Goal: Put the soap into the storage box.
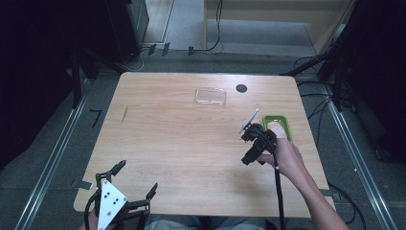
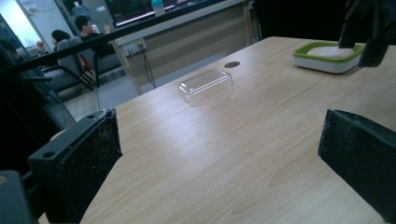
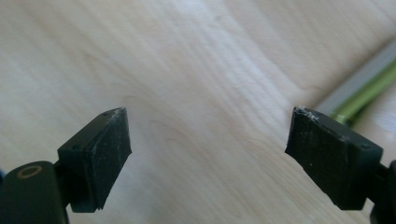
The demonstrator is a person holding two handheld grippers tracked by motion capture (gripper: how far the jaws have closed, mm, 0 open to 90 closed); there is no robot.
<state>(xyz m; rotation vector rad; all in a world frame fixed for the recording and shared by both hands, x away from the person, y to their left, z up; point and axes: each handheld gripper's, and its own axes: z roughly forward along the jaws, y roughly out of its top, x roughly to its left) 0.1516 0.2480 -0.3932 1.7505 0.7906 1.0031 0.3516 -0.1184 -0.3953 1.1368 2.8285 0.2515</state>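
A green-rimmed white dish point(image 1: 282, 118) sits at the table's right side with a pale block point(image 2: 332, 50) lying in it. My right gripper point(image 1: 249, 146), held in a hand, points down at the wood just left of the dish. Its jaws stand wide open in the right gripper view point(image 3: 208, 149) with bare wood between them and the dish's edge point(image 3: 369, 93) at the right. My left gripper point(image 1: 135, 178) rests at the table's near left corner, open point(image 2: 219, 158) and holding nothing. A clear plastic lid point(image 1: 210, 96) lies toward the far middle.
A small dark round hole point(image 1: 241, 88) marks the tabletop point(image 1: 167, 139) just right of the lid. Cables and dark stands surround the table on the floor. People sit far behind a glass partition point(image 2: 70, 37).
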